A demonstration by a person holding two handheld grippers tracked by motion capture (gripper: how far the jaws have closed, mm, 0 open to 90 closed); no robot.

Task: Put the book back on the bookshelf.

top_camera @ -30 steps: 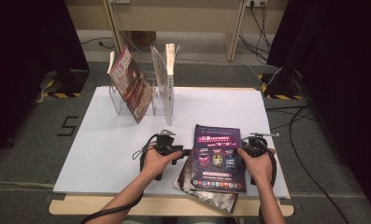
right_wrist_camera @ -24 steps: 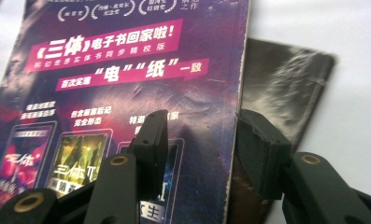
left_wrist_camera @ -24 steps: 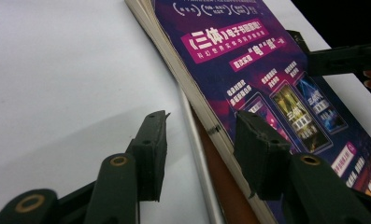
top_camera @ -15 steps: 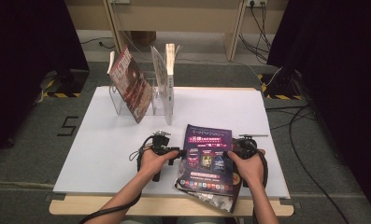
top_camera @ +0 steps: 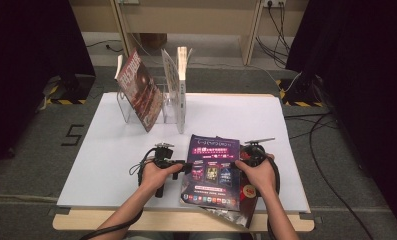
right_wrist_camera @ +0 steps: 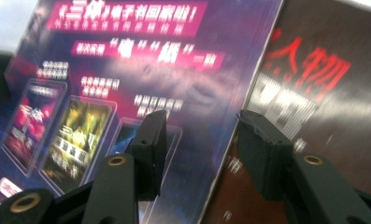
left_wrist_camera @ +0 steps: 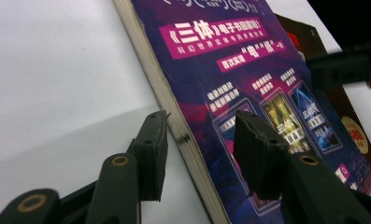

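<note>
While the white bench (top_camera: pixel 111 165) carries it all, the purple magazine (top_camera: pixel 211 167) lies near its front edge, well this side of the clear rack (top_camera: pixel 136 107) with its upright books. Under the purple magazine, peeking out on its right side, sits a dark red magazine (top_camera: pixel 248 197). At the purple magazine's left edge, the left gripper (left_wrist_camera: pixel 199 140) has its jaws spread, straddling that edge without pressing. At its right edge, the right gripper (right_wrist_camera: pixel 199 140) stands with jaws spread too, straddling where the two covers meet.
</note>
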